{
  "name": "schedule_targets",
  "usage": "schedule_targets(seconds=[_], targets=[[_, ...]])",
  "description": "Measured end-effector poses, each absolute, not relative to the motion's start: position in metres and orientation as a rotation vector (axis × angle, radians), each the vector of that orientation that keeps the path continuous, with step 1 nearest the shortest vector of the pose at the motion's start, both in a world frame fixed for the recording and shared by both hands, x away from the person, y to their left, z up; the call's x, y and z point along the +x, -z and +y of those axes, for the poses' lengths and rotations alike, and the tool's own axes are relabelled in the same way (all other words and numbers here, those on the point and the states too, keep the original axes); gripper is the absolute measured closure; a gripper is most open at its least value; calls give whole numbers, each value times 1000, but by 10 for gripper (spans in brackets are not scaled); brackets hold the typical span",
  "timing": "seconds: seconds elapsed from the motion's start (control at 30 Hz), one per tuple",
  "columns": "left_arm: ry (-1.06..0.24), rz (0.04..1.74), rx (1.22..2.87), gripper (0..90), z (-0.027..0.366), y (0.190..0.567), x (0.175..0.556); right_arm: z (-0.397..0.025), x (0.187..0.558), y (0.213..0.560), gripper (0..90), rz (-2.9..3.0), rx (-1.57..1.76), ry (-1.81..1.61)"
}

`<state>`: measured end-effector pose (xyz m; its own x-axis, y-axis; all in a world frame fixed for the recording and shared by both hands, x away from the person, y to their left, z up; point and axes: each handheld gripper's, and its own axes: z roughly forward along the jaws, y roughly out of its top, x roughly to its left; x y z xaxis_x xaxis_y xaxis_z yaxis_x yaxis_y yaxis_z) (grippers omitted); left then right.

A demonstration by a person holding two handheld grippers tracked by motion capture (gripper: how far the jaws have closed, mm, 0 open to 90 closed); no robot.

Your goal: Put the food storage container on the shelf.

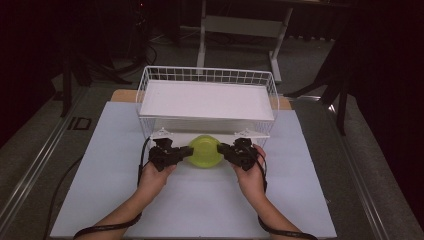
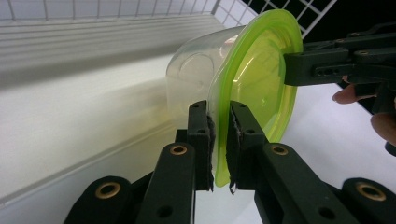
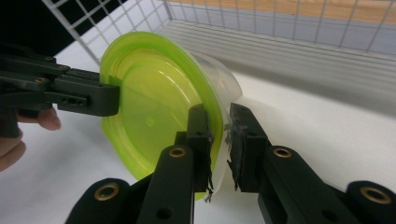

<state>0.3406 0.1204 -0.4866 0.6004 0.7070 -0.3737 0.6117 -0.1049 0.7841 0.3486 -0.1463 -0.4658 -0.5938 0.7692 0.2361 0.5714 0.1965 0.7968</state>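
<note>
in the high view, at the centre of the frame, a clear container [image 1: 204,151] with a lime-green lid [image 1: 206,150] is held between two hand-held grippers just in front of a white wire basket [image 1: 150,80], above the pale desk [image 1: 110,190]. the left hand-held gripper [image 1: 186,152] comes in from the left of the container and the right hand-held gripper [image 1: 223,149] from its right, each held by a hand [image 1: 152,177] rising from the bottom of the frame. in the left gripper view the left hand-held gripper [image 2: 220,135] is clamped on the rim of the lime-green lid [image 2: 257,79], its two black jaws pressed on either side of the thin edge at lower centre; the clear container [image 2: 196,74] stretches away toward the upper left, lying on its side, and the right hand-held gripper [image 2: 292,67] grips the opposite rim at upper right, with fingertips [image 2: 348,95] showing at the right edge. in the right gripper view the right hand-held gripper [image 3: 220,140] is likewise clenched on the rim of the lid [image 3: 149,102] at lower centre, the clear container [image 3: 222,84] extending to the upper right toward the basket wire [image 3: 280,18]. the left hand-held gripper [image 3: 112,99] bites the far rim at the left of the frame, a fingertip [image 3: 46,120] beneath it.
</note>
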Motion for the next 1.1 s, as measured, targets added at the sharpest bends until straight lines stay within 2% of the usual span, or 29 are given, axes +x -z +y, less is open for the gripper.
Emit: schedule_targets(seconds=[0.47, 0.77, 1.0, 1.1], targets=[[-112, 1107, 1773, 811, 124, 508, 360, -140, 368, 486, 788, 2247, 1341, -1332], [-184, 1059, 1761, 779, 124, 508, 366, -139, 374, 486, 769, 2218, 1330, -1348], [-303, 1017, 1745, 710, 121, 510, 372, -134, 377, 486, 717, 2162, 1250, -1291], [-359, 1040, 1720, 634, 118, 512, 373, -134, 381, 489, 671, 2131, 1237, -1275]])
